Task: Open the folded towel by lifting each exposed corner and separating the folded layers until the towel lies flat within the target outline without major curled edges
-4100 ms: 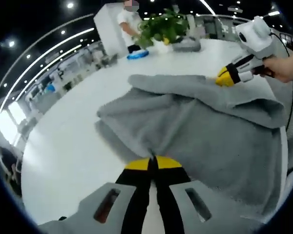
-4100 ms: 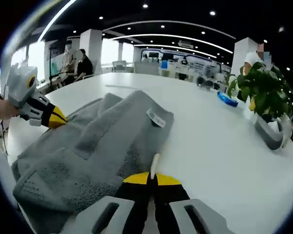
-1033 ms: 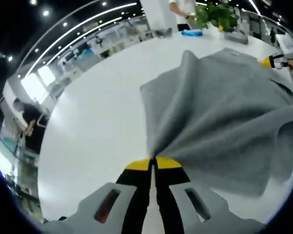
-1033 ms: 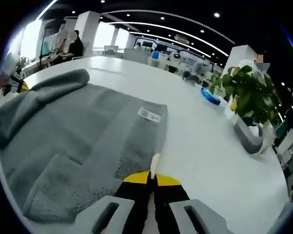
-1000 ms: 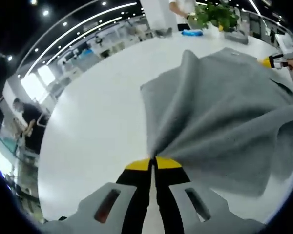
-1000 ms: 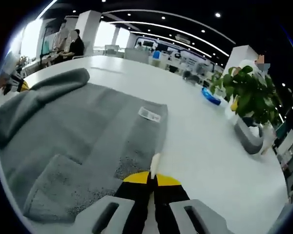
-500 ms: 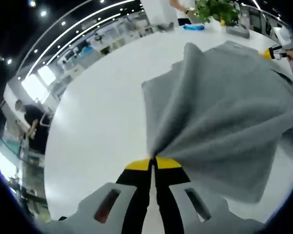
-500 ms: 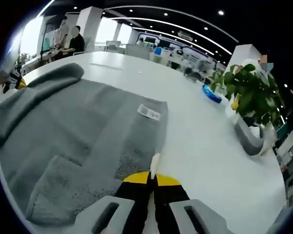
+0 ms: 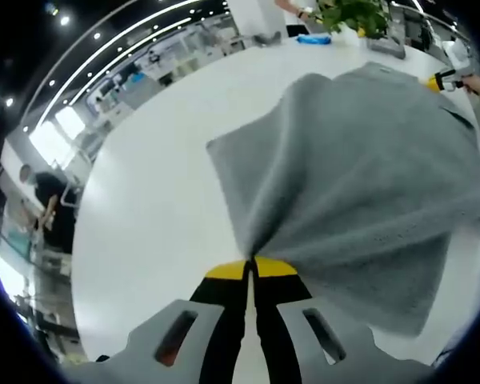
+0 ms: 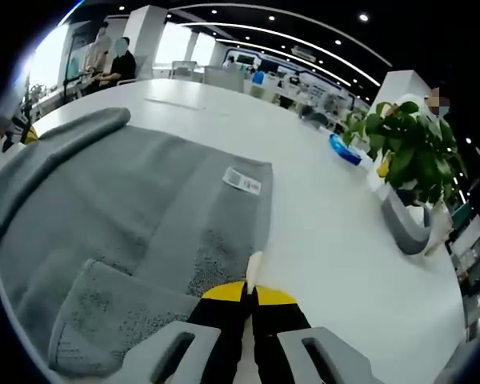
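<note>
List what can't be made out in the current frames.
- Target outline: left gripper view, the raised towel covers the table.
- Label text: right gripper view, too small.
- Towel's near corner: right gripper view, hidden behind the right tongs.
- Left tongs: right gripper view, cut off by the edge.

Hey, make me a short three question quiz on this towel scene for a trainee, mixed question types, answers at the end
1. True or false: the left gripper is shut on the towel.
2. Multiple choice: in the right gripper view, the white tag lies A) on the towel's top face near its edge, B) on the bare table, C) beside the plant.
3. Fill in: past the towel, in the right gripper view, a green ____ stands on the table.

Key:
1. True. The cloth bunches into the closed jaws.
2. A.
3. Plant.
</note>
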`<control>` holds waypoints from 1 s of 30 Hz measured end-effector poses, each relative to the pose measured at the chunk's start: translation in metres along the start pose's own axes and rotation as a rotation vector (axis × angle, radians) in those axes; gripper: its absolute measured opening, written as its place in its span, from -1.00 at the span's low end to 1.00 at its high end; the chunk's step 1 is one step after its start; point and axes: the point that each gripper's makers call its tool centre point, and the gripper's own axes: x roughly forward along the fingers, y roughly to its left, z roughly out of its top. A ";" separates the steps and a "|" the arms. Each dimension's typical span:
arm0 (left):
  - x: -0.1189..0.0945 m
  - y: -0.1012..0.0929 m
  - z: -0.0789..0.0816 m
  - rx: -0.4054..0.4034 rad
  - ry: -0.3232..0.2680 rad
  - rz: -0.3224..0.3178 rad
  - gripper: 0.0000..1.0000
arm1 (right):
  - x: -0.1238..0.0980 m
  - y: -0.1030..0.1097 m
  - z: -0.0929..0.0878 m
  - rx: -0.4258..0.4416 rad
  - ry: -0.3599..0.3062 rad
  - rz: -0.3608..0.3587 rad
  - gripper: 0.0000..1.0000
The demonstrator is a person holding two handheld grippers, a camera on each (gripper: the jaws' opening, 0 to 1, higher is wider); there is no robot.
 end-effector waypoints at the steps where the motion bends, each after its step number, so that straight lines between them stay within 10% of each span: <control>1: 0.000 0.000 0.000 0.002 -0.001 -0.003 -0.98 | 0.000 -0.001 0.000 -0.005 0.004 0.006 -1.00; 30: -0.016 0.024 -0.020 0.019 0.060 0.037 -0.98 | 0.006 -0.020 -0.005 0.000 0.043 0.011 -1.00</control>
